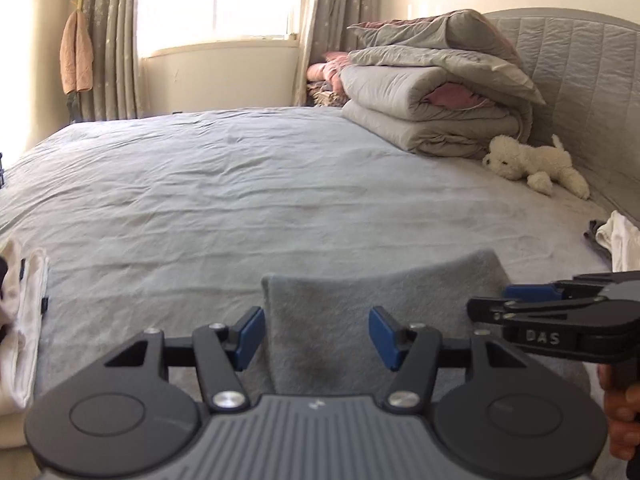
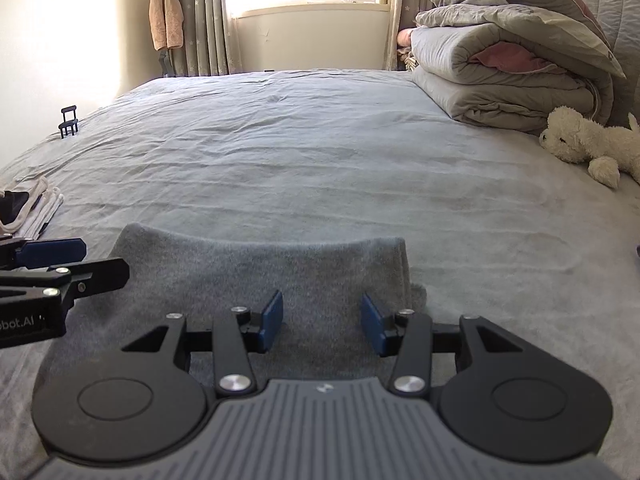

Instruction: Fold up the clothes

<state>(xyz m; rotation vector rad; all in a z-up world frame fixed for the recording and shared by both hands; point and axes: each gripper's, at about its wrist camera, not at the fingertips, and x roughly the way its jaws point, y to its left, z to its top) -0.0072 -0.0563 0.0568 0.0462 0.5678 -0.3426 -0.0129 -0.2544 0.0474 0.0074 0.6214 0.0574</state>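
right wrist: folded grey garment [image 2: 260, 268] lies crosswise, flat.

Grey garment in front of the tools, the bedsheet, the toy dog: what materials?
Garment: looks like fleece or brushed knit, matte, with a fuzzy nap and soft thick folded edge. Bedsheet: probably woven cotton or a blend, matte, with fine sharp creases all over. Toy dog: cream plush, likely synthetic pile, with a curly shaggy surface. Fibre content can't be confirmed from the look alone.
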